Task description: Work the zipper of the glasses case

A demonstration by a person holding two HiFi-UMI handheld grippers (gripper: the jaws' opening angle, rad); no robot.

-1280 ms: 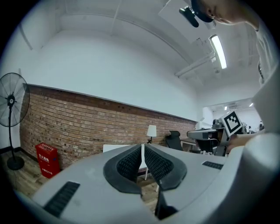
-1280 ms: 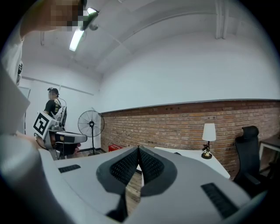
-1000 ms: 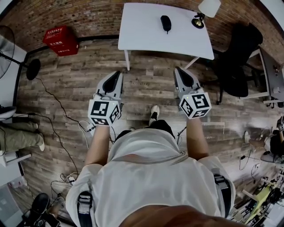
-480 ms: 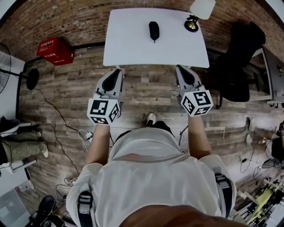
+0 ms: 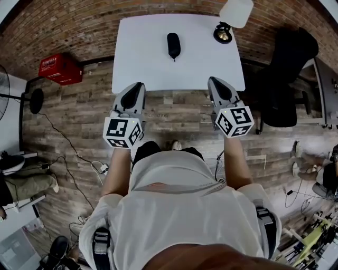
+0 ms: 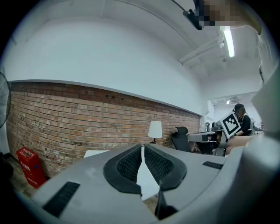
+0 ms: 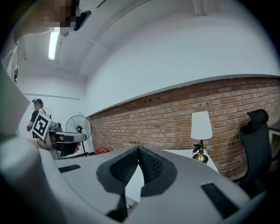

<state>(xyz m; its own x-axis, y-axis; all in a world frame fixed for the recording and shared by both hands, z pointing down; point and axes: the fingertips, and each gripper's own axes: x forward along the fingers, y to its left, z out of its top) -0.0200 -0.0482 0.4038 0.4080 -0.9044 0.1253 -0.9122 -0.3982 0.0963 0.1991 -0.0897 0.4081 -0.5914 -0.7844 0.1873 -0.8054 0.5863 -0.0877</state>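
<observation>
A black glasses case (image 5: 173, 45) lies on the white table (image 5: 142, 58), toward its far middle. My left gripper (image 5: 139, 87) hovers just short of the table's near edge on the left, jaws shut with nothing between them. My right gripper (image 5: 213, 84) is held at the near edge on the right, also shut and empty. Both are well short of the case. In the left gripper view the shut left gripper (image 6: 142, 148) points at the brick wall; the right gripper (image 7: 138, 151) does the same in its own view. The case is hidden in both gripper views.
A brass desk lamp (image 5: 224, 32) with a white shade (image 5: 236, 10) stands at the table's far right corner. A black office chair (image 5: 288, 79) is to the right, a red crate (image 5: 59, 68) to the left by the brick wall (image 6: 65, 118). Cables trail on the wood floor (image 5: 63, 137).
The person has walked toward the table: it and the case have come nearer in the head view, and both grippers now reach its near edge. Jaws stay shut.
</observation>
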